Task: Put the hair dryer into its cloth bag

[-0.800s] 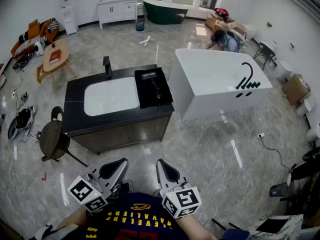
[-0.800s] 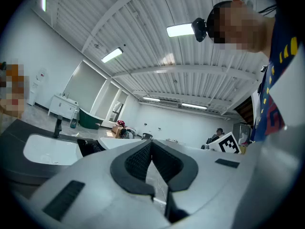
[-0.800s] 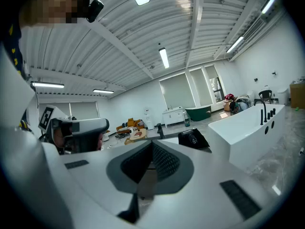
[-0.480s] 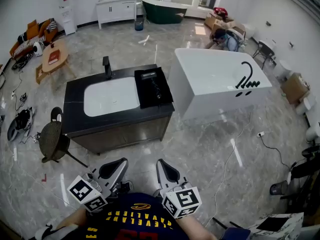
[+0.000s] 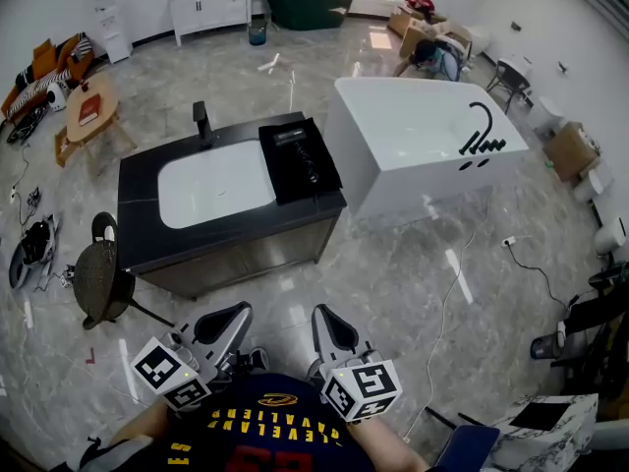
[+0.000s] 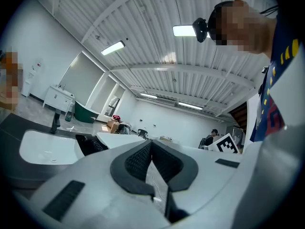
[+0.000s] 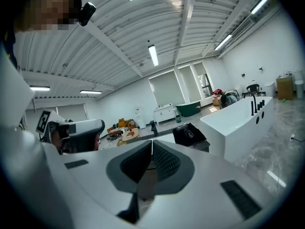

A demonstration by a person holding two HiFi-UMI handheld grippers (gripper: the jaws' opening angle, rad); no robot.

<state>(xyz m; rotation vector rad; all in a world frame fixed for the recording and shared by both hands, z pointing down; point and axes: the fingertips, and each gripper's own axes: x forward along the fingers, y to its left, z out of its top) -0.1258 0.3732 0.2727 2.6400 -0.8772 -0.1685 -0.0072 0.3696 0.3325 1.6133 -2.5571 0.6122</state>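
Left gripper (image 5: 228, 319): held low, close to the person's body, pointing toward the counter (image 5: 138, 226). Its jaws are closed tip to tip with nothing between them.
Right gripper (image 5: 330, 324): beside the left one, equally low, its jaws also pressed together and empty.
Bag (image 5: 319, 177): a black cloth lying flat on the counter, just right of the basin (image 5: 211, 183), well apart from both grippers.
Dryer (image 5: 294, 140): a dark shape with a cord, resting on the bag; its outline is hard to separate from the cloth.
Surroundings: a white tub (image 5: 413, 131) stands right of the counter and a round stool (image 5: 98, 278) stands at its left front corner.
Change since the earlier frame: the head camera has tipped a little, so the counter and tub sit slightly higher in the head view. The bag and dryer have not moved on the counter. Both grippers stay shut near the body.
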